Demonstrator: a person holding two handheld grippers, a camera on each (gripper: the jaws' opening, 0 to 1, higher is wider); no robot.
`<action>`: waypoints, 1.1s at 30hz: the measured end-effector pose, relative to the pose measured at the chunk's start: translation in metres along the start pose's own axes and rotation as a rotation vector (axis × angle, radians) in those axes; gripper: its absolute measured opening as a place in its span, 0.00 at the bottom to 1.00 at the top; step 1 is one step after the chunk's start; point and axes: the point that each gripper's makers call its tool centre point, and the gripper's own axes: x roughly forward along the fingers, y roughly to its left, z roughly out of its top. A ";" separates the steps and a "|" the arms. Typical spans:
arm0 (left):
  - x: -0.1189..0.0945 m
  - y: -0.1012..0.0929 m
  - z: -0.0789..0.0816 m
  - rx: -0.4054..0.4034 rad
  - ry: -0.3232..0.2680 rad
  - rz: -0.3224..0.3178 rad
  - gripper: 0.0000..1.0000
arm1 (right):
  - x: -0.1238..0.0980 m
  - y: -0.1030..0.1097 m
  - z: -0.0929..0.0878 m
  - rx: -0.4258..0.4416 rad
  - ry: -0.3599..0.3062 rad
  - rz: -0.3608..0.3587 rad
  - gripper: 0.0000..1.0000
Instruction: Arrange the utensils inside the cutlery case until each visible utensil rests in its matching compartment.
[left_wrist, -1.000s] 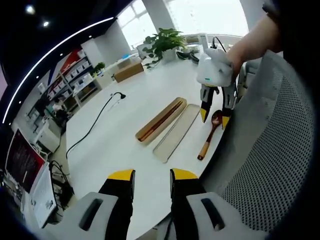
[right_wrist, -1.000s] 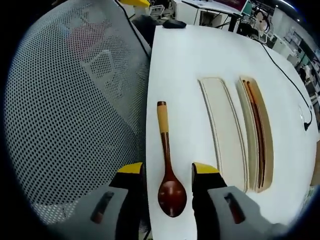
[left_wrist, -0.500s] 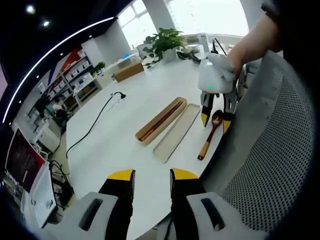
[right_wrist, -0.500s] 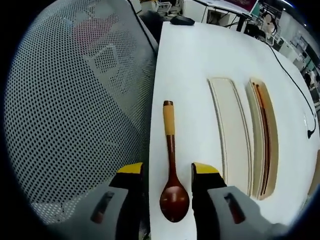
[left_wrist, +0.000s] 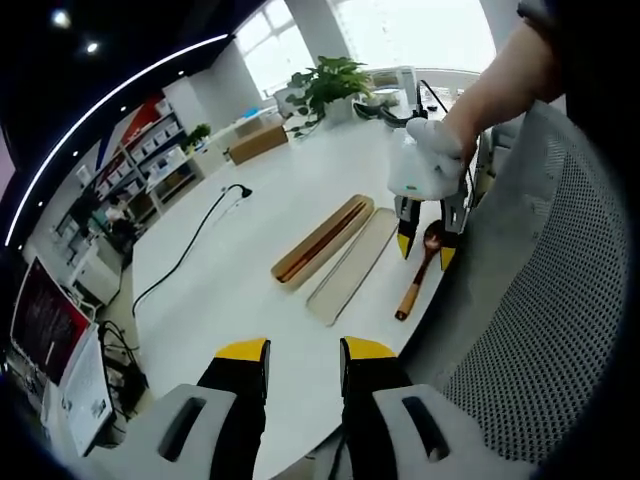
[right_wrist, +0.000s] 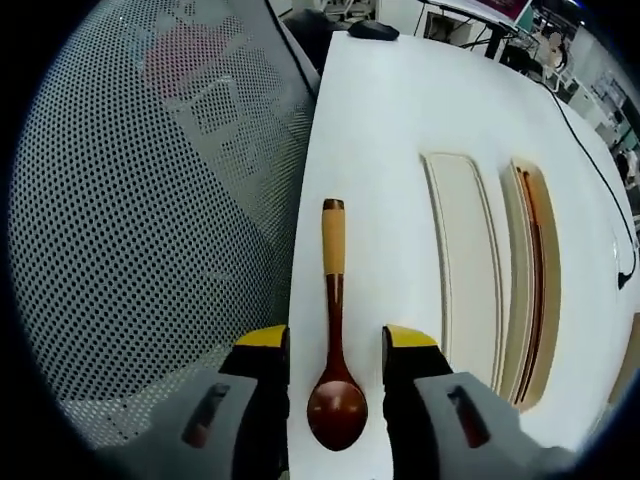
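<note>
White tabletop (right_wrist: 380, 120) carries it all: the right gripper (right_wrist: 335, 345), jaws parted, straddles the wooden spoon (right_wrist: 333, 330) beside the cutlery case (right_wrist: 530, 290), so closing squarely on the neck should grip cleanly.

- Left gripper (left_wrist: 305, 350): jaws parted, nothing between them, held level.
- Right gripper (right_wrist: 335, 340), also (left_wrist: 422, 245): jaws apart and pointing down, tips on either side of the spoon bowl.
- Gloved hand (left_wrist: 432, 150) grips it from above.
</note>
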 end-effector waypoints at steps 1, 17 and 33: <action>0.000 0.000 0.000 0.000 0.000 0.001 0.28 | 0.000 0.000 0.000 0.000 0.004 0.001 0.34; 0.000 0.000 -0.001 0.001 0.002 -0.003 0.28 | 0.006 -0.007 0.001 -0.051 0.055 0.006 0.33; 0.001 -0.001 -0.001 0.004 0.007 -0.005 0.28 | 0.008 -0.013 0.001 -0.095 0.106 -0.041 0.27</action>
